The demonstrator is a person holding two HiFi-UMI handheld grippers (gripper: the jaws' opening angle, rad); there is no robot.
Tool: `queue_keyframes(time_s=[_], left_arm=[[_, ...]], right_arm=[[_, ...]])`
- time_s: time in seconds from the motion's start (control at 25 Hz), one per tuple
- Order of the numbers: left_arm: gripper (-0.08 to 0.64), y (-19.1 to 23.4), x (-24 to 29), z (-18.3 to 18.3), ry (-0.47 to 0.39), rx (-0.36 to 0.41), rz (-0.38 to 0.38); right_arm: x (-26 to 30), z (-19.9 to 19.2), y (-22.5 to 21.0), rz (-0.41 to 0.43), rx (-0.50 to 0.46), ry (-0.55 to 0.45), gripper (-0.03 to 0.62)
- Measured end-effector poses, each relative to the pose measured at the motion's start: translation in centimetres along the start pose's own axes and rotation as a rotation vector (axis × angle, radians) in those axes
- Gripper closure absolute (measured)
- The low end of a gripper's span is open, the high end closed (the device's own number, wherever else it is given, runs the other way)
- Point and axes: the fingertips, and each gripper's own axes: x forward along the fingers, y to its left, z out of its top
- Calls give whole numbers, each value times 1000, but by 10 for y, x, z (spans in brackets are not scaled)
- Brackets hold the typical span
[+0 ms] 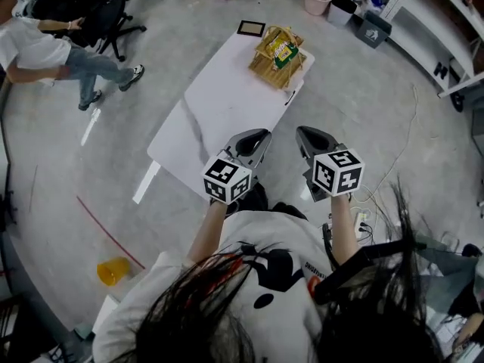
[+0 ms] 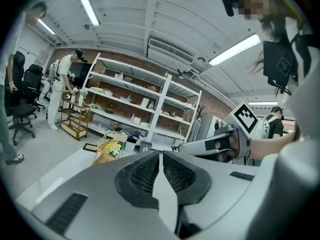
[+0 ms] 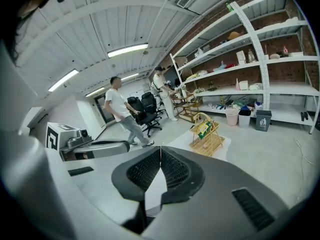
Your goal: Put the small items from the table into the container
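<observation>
Ceiling tubes (image 2: pixel 235 50) give even light; edges bend, darkly vignetted.

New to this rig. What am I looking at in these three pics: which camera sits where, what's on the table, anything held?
There is no robot here. A person holds a two-jaw gripper in each hand, and the cubes with square markers are part of those grippers.

The head view comes from a camera on the person's head, looking steeply down. It shows the left gripper at its left and the right gripper at its right. The other two views come from cameras riding on the grippers, each looking along its own jaws.

Both pairs of jaws are together, with nothing between them.

At the far end of the white table stands a wooden basket with green and yellow packets in it. A dark frame lies at the far edge.
</observation>
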Motion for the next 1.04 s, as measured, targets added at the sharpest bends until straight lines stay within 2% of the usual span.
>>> queue_keyframes(time_s=[0.12,0.36,0.72,1.04], left_arm=[[543,-23,-3,-8,3,-1,0],[543,-56,-1,-10,-1,44,-5],[543,-83,-2,-8,-8,70,-8],[543,-87,-5,-8,-9,79,3]], right_arm=[[-18,-11,-2,7,14,-10,577],[-43,-24,-4,20,10,-22,577],[-63,-30,2,32,-25,-23,577],[-67,-29,4,42,-37,-25,577]])
